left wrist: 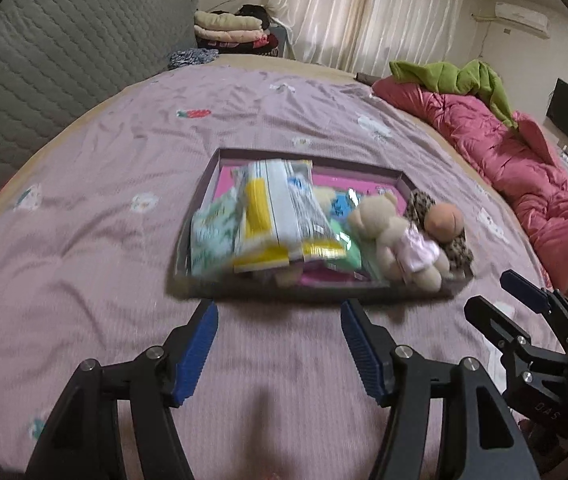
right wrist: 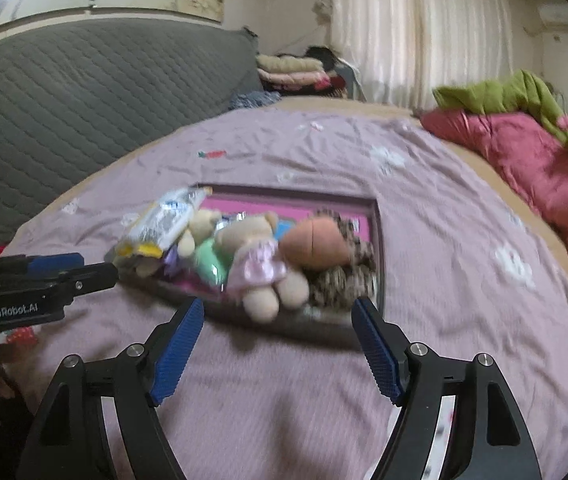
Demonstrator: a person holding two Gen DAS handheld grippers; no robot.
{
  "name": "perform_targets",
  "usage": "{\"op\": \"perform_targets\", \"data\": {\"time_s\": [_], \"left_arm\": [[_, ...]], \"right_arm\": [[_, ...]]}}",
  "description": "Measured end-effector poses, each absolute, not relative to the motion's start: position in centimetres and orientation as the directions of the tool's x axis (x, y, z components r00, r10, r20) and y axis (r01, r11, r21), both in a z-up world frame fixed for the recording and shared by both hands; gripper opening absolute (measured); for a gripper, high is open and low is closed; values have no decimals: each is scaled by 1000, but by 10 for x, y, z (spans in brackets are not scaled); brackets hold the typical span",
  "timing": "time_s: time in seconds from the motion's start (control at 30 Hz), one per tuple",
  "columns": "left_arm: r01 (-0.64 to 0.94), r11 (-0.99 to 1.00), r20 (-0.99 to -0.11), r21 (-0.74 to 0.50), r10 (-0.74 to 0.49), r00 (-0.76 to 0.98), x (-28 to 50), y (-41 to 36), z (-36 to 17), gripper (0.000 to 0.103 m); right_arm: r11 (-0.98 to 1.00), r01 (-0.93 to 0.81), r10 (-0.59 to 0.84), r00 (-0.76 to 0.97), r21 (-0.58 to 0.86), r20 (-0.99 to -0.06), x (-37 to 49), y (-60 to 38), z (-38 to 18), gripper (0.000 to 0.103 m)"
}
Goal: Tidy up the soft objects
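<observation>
A shallow dark box with a pink floor point(left wrist: 363, 182) point(right wrist: 291, 208) lies on the bed. In it are a yellow-and-white packet point(left wrist: 276, 216) point(right wrist: 164, 224), a green-patterned pack point(left wrist: 212, 232), a beige teddy bear in a pink dress point(left wrist: 399, 236) point(right wrist: 260, 260), an orange plush ball point(left wrist: 443, 220) point(right wrist: 315, 244) and a leopard-print soft thing point(left wrist: 459, 248) point(right wrist: 343, 280). My left gripper point(left wrist: 280, 316) is open and empty in front of the box. My right gripper point(right wrist: 280, 312) is open and empty, its fingers just before the box's near edge.
The lilac bedsheet point(left wrist: 104, 240) point(right wrist: 443, 260) covers the bed. A pink quilt point(left wrist: 531, 184) point(right wrist: 543, 176) with a green cloth point(left wrist: 463, 76) lies along the right. A grey quilted headboard point(left wrist: 44, 60) is at left. Folded clothes point(left wrist: 232, 28) are stacked at the back.
</observation>
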State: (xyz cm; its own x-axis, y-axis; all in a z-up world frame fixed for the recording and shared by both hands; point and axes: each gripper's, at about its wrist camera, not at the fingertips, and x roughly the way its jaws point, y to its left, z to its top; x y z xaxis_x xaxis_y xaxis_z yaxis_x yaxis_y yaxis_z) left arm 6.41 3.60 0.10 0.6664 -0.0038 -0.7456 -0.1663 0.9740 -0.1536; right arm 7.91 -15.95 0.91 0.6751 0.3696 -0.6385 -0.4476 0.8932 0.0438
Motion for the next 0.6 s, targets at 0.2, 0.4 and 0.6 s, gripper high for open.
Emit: {"op": "perform_targets", "data": {"time_s": [0.2,0.4,0.6], "left_arm": [[-156,977,-748,-147,-6,663,39,20,4,64],[-184,973,-767,-138,12,641,21,14,2,64],[-195,970,-773,-143,13,634,9,9,1,64]], "right_arm": [[915,-403,313,661,29,-682,51,-163,2,78],[918,-395,303,654,29,-694,29,-164,3,78],[919,-391,321,654,57,-685,8,-163,8,78]]}}
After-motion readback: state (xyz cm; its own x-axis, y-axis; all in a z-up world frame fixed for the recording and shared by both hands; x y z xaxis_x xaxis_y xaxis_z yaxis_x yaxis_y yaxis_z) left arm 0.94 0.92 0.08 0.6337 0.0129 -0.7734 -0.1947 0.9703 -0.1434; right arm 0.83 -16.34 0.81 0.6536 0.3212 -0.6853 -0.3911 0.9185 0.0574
